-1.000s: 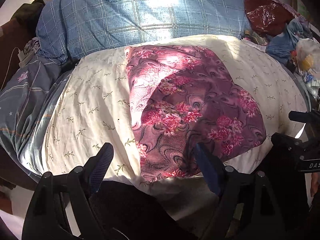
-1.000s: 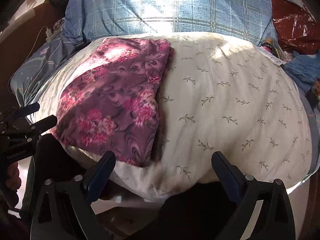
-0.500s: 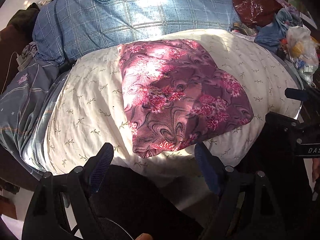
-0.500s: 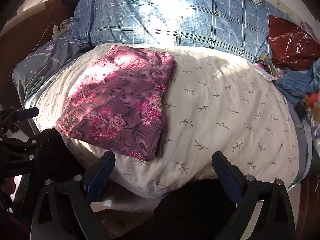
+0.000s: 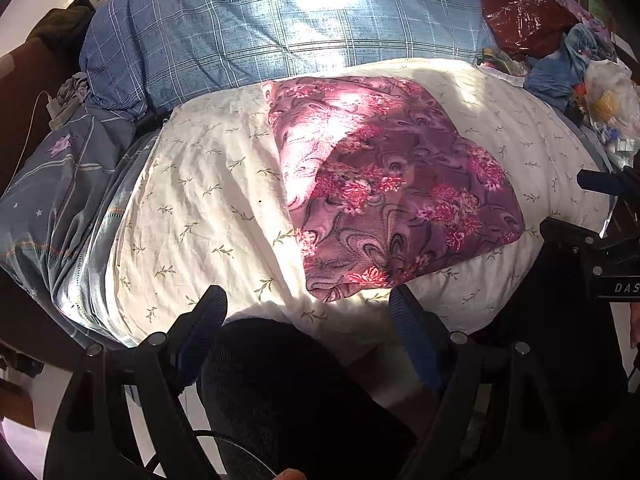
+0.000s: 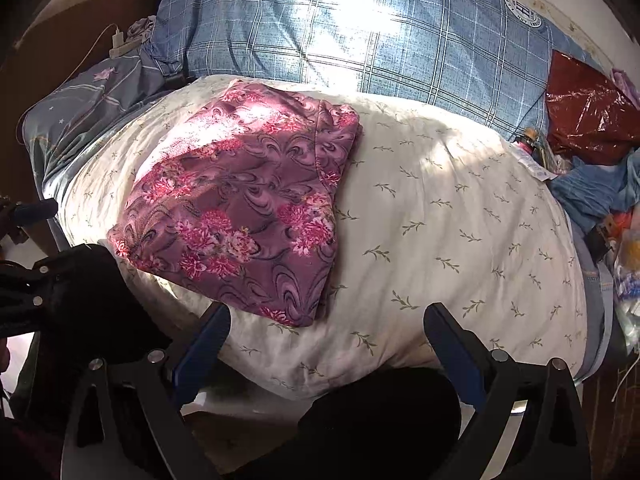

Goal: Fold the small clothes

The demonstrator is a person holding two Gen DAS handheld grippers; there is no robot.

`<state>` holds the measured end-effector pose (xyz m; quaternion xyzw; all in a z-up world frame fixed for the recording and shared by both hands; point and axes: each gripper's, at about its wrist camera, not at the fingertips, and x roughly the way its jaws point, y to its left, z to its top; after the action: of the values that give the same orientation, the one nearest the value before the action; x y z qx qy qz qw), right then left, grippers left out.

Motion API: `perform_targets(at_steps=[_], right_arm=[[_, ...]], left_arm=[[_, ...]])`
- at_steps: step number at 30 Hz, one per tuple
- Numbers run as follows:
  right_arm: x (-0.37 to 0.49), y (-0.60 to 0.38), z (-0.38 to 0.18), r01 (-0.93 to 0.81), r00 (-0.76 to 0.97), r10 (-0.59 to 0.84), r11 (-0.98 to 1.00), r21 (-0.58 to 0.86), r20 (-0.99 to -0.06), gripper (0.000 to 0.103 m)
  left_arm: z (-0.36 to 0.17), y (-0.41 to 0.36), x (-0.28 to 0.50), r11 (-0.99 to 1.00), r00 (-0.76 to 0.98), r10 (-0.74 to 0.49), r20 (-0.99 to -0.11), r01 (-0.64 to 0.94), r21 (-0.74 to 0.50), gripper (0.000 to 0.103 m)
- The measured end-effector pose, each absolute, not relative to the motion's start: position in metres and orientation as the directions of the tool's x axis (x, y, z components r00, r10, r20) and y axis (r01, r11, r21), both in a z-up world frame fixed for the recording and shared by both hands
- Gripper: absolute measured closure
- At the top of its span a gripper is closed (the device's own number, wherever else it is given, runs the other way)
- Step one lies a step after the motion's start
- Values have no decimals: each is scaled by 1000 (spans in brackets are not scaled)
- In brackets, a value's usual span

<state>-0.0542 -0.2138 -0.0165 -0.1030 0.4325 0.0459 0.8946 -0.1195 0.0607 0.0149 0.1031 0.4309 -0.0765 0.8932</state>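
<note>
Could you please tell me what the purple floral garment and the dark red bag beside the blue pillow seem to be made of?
The purple floral garment looks like soft printed fabric with a matte finish, possibly fleece or flannel: it folds limply and shows no glare. The dark red bag appears to be thin plastic film: it is crinkled and throws sharp glossy highlights.

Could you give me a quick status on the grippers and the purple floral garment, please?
Left gripper open, empty. Right gripper open, empty. Purple floral garment lies folded on the cream pillow. Nothing in the way.
</note>
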Motion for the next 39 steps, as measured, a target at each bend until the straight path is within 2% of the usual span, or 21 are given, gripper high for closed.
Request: perform_targets(at_steps=[39], right_arm=[[-47, -229, -12, -136, 583, 22, 988, -72, -812, 5]], left_arm=[[27, 40, -107, 955, 600, -118, -791, 286, 75, 20]])
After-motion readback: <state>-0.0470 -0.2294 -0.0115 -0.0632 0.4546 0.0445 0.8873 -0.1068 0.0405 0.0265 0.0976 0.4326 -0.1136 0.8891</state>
